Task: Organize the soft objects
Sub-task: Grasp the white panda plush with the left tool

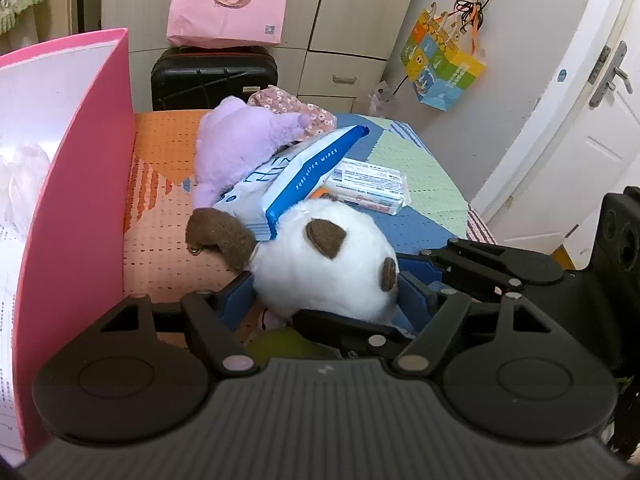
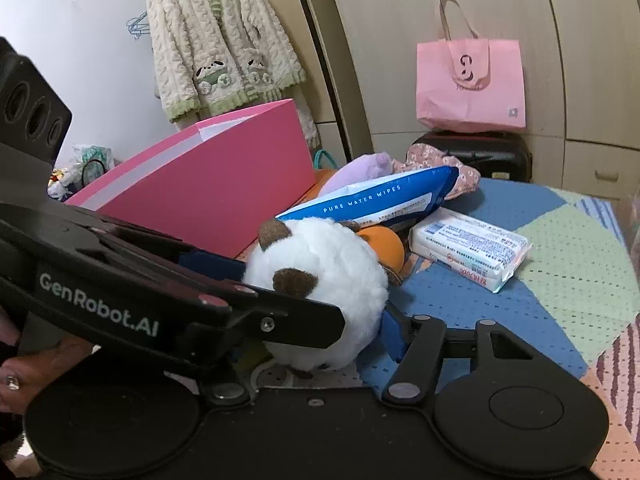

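White plush (image 1: 324,256) bracketed by left gripper (image 1: 328,300), jaws wide; right gripper (image 2: 372,312) likewise wide. Step: grasp. Next: closure, transfer to pink box (image 1: 80,168).

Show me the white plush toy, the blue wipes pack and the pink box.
white plush toy (image 1: 336,256): left wrist view, on its white body.
blue wipes pack (image 2: 384,196): right wrist view, on the blue printed side.
pink box (image 2: 224,184): right wrist view, on its outer wall.

Pink tote bag (image 1: 229,4) on black suitcase (image 1: 214,78), colourful gift bag (image 1: 442,62) hanging, fleece cardigan (image 2: 222,40) on hanger
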`<state>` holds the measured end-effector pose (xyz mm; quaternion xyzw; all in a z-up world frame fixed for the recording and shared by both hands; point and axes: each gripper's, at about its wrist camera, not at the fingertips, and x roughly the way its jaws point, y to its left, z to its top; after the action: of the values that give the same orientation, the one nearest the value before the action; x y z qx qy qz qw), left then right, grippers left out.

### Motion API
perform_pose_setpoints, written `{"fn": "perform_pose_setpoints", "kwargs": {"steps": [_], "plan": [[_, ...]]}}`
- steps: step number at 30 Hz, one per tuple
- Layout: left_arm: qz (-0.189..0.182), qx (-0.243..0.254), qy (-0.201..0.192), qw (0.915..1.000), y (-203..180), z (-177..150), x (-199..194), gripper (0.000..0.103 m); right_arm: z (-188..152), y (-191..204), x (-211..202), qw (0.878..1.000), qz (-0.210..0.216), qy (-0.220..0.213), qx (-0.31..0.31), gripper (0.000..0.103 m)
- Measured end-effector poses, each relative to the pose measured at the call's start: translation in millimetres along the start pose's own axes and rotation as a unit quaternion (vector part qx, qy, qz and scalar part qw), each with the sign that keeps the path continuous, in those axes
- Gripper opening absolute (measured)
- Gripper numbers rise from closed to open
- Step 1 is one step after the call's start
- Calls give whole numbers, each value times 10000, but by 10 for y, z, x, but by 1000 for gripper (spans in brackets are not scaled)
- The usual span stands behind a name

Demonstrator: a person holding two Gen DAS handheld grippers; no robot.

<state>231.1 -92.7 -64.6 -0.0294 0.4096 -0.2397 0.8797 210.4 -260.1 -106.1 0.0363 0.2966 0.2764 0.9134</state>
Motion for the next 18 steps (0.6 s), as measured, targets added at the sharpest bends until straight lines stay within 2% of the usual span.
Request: {"fn": "perform_pose_setpoints", "kwargs": {"steps": [18], "plan": [[-171,263,-406,9987,-170,2,-352,75,98,251,-351,9982,-410,-375,-225,67]]}}
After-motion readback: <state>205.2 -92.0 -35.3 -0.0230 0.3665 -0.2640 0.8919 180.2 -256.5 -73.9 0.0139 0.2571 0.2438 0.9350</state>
